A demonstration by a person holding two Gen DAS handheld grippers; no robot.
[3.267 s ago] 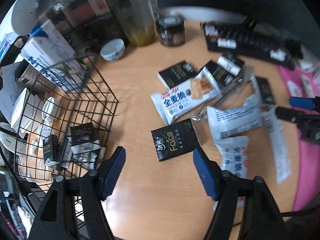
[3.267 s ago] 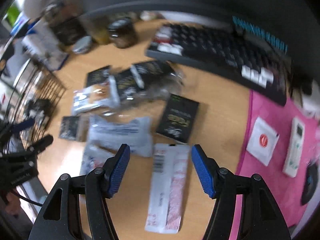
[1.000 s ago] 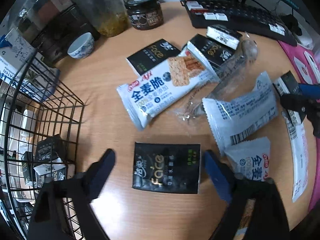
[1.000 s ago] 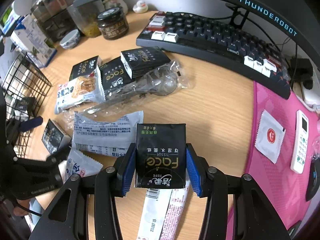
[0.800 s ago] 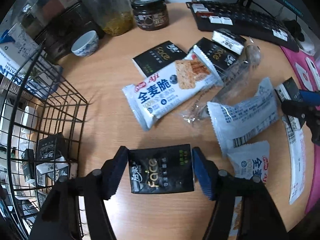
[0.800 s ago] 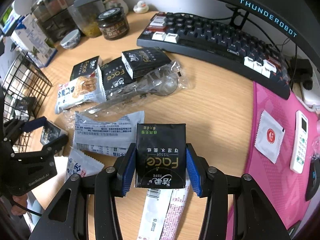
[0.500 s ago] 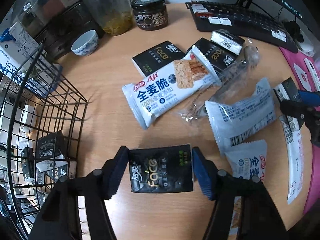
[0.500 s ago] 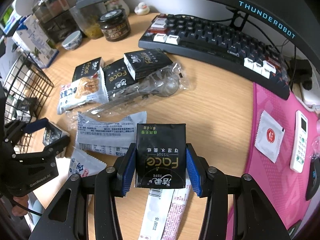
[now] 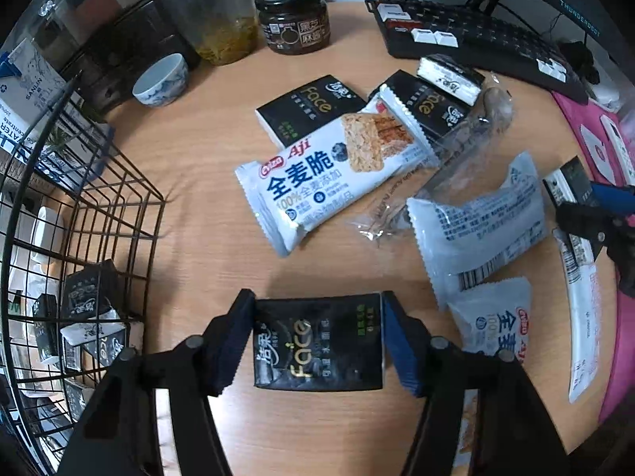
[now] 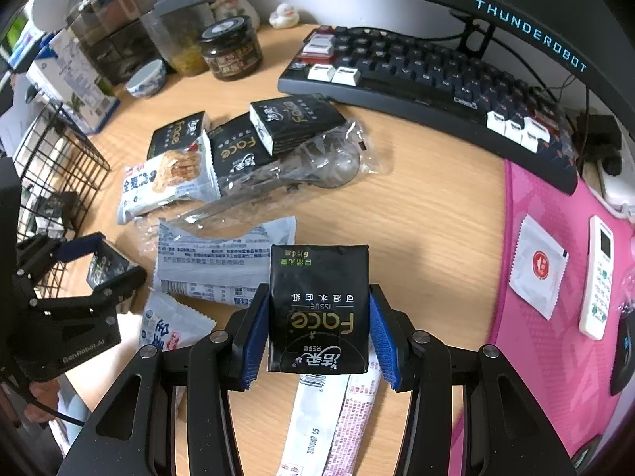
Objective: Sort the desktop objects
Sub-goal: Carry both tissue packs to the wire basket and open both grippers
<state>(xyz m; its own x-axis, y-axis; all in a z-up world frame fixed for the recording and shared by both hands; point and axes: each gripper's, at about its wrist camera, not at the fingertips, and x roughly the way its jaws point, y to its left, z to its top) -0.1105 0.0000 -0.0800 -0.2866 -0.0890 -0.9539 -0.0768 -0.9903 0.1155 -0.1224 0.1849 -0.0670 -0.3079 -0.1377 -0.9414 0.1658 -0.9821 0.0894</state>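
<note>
My left gripper point(image 9: 317, 341) is shut on a black Face tissue pack point(image 9: 317, 347) just above the wooden desk, right of the black wire basket point(image 9: 91, 182), which holds several black tissue packs point(image 9: 85, 293). My right gripper point(image 10: 317, 333) is shut on another black Face tissue pack point(image 10: 319, 309), held above the desk. Three more black tissue packs point(image 10: 293, 121) lie in the pile further back with a white Aji cracker packet point(image 9: 329, 170), grey-white snack packets point(image 9: 476, 226) and a clear wrapper point(image 10: 301, 170). The left gripper also shows in the right wrist view point(image 10: 107, 261).
A black keyboard point(image 10: 428, 75) and monitor stand lie at the back. A pink mat point(image 10: 555, 301) with a white sachet and a remote is on the right. A dark jar point(image 9: 295, 20), a glass container and a small blue-white bowl point(image 9: 160, 79) stand at the back left.
My left gripper closed on the black tissue pack on the desk and lifted it slightly. My right gripper keeps holding its tissue pack nearly still.
</note>
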